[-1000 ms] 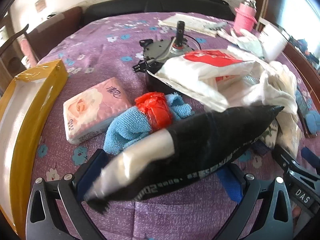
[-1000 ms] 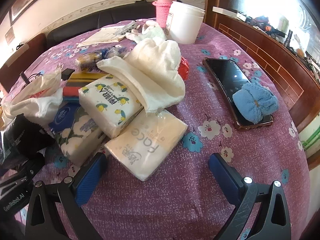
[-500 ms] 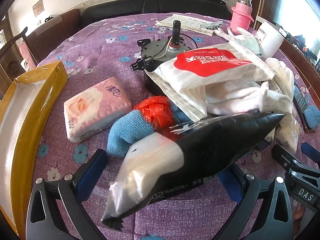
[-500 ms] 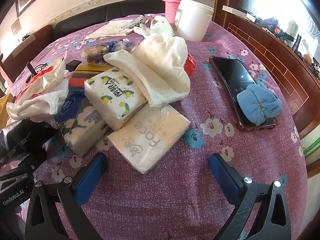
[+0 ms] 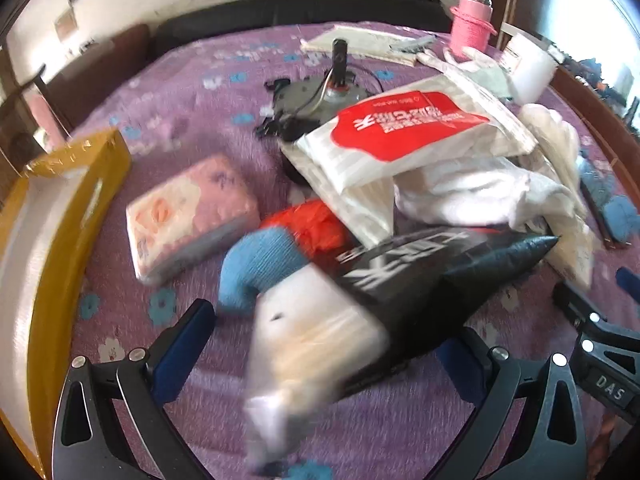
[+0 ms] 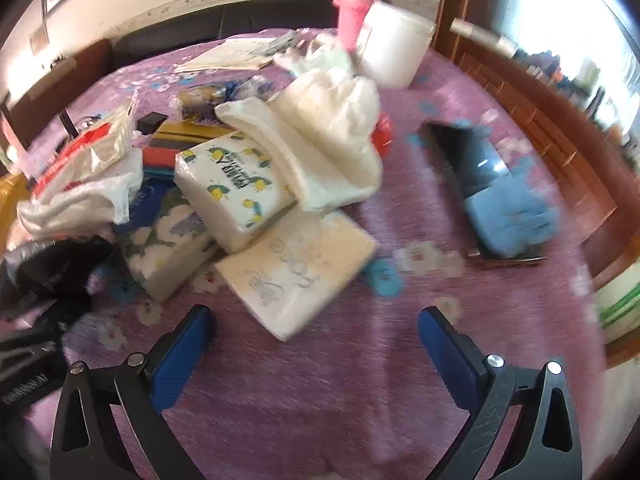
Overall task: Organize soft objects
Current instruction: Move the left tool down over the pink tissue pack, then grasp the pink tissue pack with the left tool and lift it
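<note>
A black-and-white soft bag (image 5: 400, 280) lies tilted between the wide-apart fingers of my left gripper (image 5: 326, 332), which is open; its white end points down toward me and is blurred. The left finger stands apart from the bag. Behind it are a blue towel (image 5: 260, 264) bound with red plastic (image 5: 320, 224), a pink tissue pack (image 5: 188, 216) and a white-and-red bag (image 5: 404, 136). My right gripper (image 6: 316, 336) is open and holds nothing, just short of a cream tissue pack (image 6: 296, 272). A lemon-print pack (image 6: 236, 184), a flowered pack (image 6: 168, 248) and a white towel (image 6: 332, 152) are piled beyond.
A yellow box (image 5: 52, 240) stands open at the left table edge. A dark motor with a cable (image 5: 320, 92) sits mid-table. A phone (image 6: 472, 164) with a blue cloth (image 6: 508, 216) on it lies at the right. A white bucket (image 6: 392, 48) and pink bottle (image 6: 354, 4) stand at the back.
The black-and-white bag has swung, its white end dropping from beside the left finger toward the bottom middle. Both views shift and blur; the right gripper has drawn slightly nearer the tissue packs.
</note>
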Demonstrator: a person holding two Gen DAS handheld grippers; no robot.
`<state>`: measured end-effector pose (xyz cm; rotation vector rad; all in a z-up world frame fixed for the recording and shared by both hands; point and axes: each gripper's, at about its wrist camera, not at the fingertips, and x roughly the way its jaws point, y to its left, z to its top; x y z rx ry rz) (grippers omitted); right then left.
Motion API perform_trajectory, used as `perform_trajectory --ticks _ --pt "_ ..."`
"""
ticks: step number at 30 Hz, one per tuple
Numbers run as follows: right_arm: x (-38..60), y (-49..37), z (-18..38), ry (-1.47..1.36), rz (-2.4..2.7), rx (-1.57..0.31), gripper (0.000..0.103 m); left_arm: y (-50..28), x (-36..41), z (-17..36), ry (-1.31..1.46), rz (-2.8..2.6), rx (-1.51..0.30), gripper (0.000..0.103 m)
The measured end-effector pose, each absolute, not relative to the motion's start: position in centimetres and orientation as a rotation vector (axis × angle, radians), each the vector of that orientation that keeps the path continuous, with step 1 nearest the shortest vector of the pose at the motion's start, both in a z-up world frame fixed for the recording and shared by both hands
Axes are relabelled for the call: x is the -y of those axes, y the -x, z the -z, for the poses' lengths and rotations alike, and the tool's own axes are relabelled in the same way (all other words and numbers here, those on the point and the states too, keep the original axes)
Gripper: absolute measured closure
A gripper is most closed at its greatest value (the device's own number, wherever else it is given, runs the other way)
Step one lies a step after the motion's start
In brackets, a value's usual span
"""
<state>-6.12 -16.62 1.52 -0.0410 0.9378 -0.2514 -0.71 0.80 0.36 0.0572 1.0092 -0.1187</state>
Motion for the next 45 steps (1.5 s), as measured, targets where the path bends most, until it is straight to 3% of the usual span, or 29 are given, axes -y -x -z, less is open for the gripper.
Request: perform_trajectory --ticks 7,12,15,26,27,30,31,41,45 --pt "15.0 11.5 -8.1 0.046 0.154 -0.720 0.001 5.7 -6.7 -6.4 0.032 0.177 -0.779 0.002" --pt "14.4 15.2 -13.8 -0.034 0.096 -0.338 0.001 6.6 -12.0 -10.4 0.073 0.235 -0.700 0.000" --pt "14.7 10.0 -12.3 -0.051 0.104 -0.555 0.001 5.5 -13.6 -10.7 0.059 0.241 -0.739 0.000" --pt "19.8 6.6 -6.5 -0.182 0.240 -0.548 0.001 0.3 -10.6 -6.4 -0.144 0.189 -0.883 0.000" --pt "20.6 7.1 -6.7 -0.215 0.225 -0.537 0.001 -0.5 -9.9 -6.1 -0.177 0.203 -0.893 0.004" --pt "21.0 7.3 -6.4 -0.249 0.200 -0.556 0.001 -3.2 -8.5 -4.9 -0.238 0.279 -0.965 0.038" --pt "20.9 7.2 -6.3 -0.253 0.192 -0.565 0.001 -4.2 -8.1 -4.3 -0.252 0.297 -0.996 0.042" --pt "21.1 6.5 -5.5 -0.271 0.169 -0.608 0.001 -6.8 -7.3 -2.4 -0.255 0.412 -1.081 0.038" --pt "21.2 6.4 -5.3 -0.277 0.167 -0.618 0.001 -5.2 -6.9 -2.6 -0.262 0.481 -1.102 0.043"
